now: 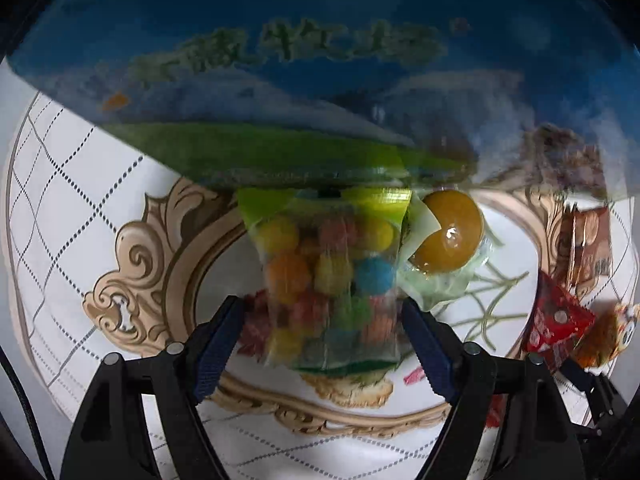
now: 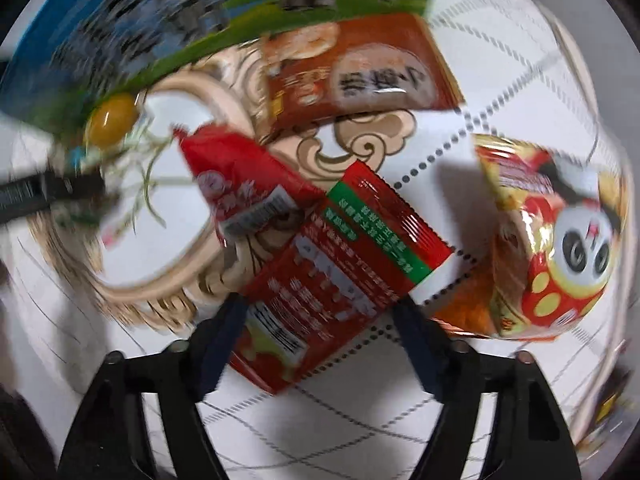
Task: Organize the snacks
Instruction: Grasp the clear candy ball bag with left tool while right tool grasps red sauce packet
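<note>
your left gripper (image 1: 320, 312) points straight down, its 2 blue-padded fingers (image 1: 218, 344) spread partway, with a gap showing on each side of what lies between them. your right gripper (image 2: 316, 320) also points down, fingers (image 2: 416, 344) set wider apart. neither pair of pads is visibly pressing on anything.

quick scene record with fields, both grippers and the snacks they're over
surface: white patterned tablecloth
left gripper: open, straddling the candy bag, pads not clearly pressing
beside candy bag: wrapped amber sweet
behind: blue-green box
right gripper: open, around the red sachet
nearby: panda packet, brown packet, small red packet
</note>
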### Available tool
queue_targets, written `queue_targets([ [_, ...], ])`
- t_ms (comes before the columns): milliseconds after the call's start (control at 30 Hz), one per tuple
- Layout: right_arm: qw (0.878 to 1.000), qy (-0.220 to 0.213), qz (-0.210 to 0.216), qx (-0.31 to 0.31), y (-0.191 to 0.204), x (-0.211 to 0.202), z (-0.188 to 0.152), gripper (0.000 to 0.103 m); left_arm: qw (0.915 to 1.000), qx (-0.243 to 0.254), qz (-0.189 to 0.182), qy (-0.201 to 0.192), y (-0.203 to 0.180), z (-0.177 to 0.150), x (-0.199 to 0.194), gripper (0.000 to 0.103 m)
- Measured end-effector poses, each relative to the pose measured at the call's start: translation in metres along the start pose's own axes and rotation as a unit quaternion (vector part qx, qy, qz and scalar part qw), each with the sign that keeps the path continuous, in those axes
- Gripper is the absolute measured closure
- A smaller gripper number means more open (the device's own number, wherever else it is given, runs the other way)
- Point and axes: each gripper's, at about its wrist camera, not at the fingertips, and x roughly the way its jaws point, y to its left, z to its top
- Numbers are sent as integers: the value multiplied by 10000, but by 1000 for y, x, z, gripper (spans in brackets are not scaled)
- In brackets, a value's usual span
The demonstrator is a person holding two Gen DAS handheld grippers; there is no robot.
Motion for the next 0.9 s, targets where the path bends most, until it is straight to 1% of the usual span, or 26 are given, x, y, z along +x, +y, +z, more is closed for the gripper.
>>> queue_targets([
  [67,9981,-41,217,570,-6,1,3,10,10000,-52,-35,-36,3,2,0,49],
  [133,9967,-72,150,796,-4,4,7,8,9999,-126,-76,-74,5,-4,-4,50],
  [167,9975,-74,23,705,1,7,7,8,9998,-162,-99,-61,7,-12,-6,50],
  [200,9983,-93,-92,561,3,8,9,10,9996,-226,-146,-30,8,-21,-6,50],
  [267,9992,-182,-357,42,23,10,5,17,9994,-289,-192,19,13,-40,-7,50],
  [300,9984,-224,-447,-246,30,10,0,23,9991,-346,-257,55,16,-54,-6,50],
  [333,9972,-244,-496,-501,34,9,-5,27,9988,-381,-304,106,17,-64,-5,50],
  [367,9944,-237,-569,-860,41,9,-12,29,9984,-402,-350,174,19,-74,-4,50],
  [433,9896,-200,-596,-1295,47,10,-23,30,9972,-404,-515,360,19,-98,3,50],
  [500,9796,-91,-623,-1909,57,13,-40,31,9947,-432,-703,613,18,-121,14,50],
  [533,9750,-27,-626,-2134,61,14,-39,31,9937,-430,-763,693,17,-128,17,50],
  [600,9558,189,-714,-2845,74,17,-55,31,9930,-399,-798,776,15,-143,22,50],
  [633,9402,336,-820,-3288,81,19,-66,31,9933,-369,-780,762,13,-148,23,50],
  [667,9336,393,-894,-3447,84,20,-71,30,9939,-324,-750,745,11,-150,23,49],
  [700,9322,438,-951,-3465,85,20,-73,29,9941,-272,-722,758,10,-150,25,47],
  [733,9376,492,-924,-3315,82,19,-70,26,9941,-249,-732,759,8,-146,27,44],
  [767,9525,556,-754,-2896,76,17,-66,25,9936,-234,-762,799,5,-145,29,38],
  [800,9677,579,-506,-2400,72,16,-48,25,9929,-238,-817,833,4,-144,31,34],
  [833,9786,575,-258,-1961,62,11,-42,25,9927,-258,-826,841,-12,-148,38,33],
  [867,9887,582,72,-1383,51,8,-36,25,9926,-287,-822,842,-23,-150,41,33],
  [900,9932,591,267,-968,42,6,-33,25,9927,-315,-808,833,-25,-150,43,32],
])
